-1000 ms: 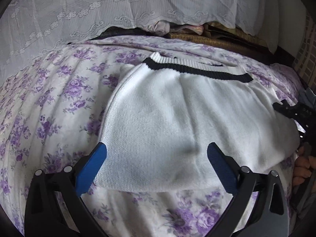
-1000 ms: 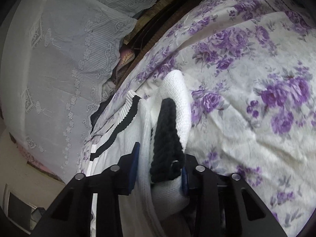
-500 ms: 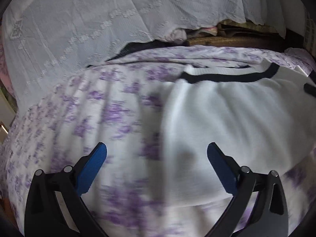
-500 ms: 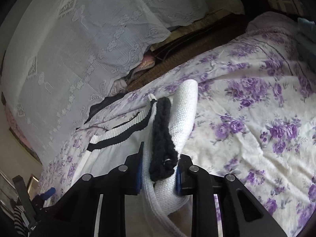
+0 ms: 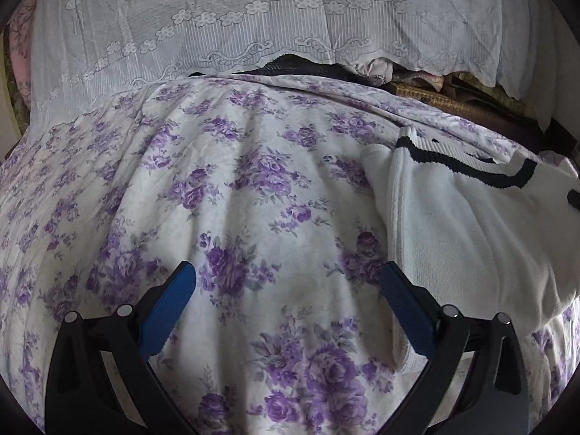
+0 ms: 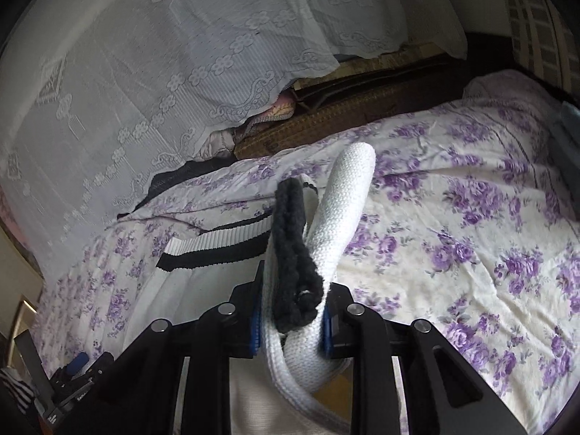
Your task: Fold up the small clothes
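left gripper (image 5: 288, 290): jaws wide, empty — now over bare bedspread (image 5: 235, 188), a second ago over the sweater
sweater (image 5: 471, 224): on bed, shifted to view's right
right gripper (image 6: 290, 320): jaws clamped on sweater's bunched edge — higher than before

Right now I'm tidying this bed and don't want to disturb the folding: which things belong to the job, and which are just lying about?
Belongs to the job:
- white knit sweater with black-striped hem
- right claw, clamped on the sweater's bunched edge
- left claw, open, empty

Just lying about:
- floral bedsheet
- lace cover
- woven mat behind the bed
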`<move>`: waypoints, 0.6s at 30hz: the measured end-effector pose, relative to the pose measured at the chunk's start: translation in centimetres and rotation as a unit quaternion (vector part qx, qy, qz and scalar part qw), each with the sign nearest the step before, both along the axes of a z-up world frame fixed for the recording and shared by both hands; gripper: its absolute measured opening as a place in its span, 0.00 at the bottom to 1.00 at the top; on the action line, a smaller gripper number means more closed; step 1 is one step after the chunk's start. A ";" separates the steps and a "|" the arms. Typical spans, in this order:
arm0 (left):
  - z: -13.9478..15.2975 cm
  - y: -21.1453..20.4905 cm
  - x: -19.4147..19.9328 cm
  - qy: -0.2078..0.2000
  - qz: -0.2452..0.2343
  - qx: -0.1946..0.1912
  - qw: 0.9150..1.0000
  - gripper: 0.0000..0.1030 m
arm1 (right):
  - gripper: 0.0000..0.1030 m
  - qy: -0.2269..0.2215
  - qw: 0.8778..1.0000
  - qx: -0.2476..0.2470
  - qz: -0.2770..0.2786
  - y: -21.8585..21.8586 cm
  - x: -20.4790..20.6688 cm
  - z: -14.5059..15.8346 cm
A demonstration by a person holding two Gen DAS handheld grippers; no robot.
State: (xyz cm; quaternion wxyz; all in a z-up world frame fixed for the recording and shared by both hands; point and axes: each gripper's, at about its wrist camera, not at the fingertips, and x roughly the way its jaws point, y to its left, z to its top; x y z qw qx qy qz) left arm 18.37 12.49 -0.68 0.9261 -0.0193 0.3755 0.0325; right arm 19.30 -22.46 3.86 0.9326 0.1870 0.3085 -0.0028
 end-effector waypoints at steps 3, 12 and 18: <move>0.0 -0.3 0.3 0.001 -0.007 0.003 1.000 0.96 | 0.24 0.003 1.000 -0.013 0.001 1.4 0.3 0.8; 0.7 -0.5 0.2 -0.019 -0.014 0.030 0.999 0.96 | 0.24 0.001 0.999 -0.044 0.020 6.5 1.1 3.2; 1.2 0.9 0.7 -0.026 0.002 0.024 0.999 0.96 | 0.24 0.002 0.997 -0.054 0.046 11.3 1.9 4.2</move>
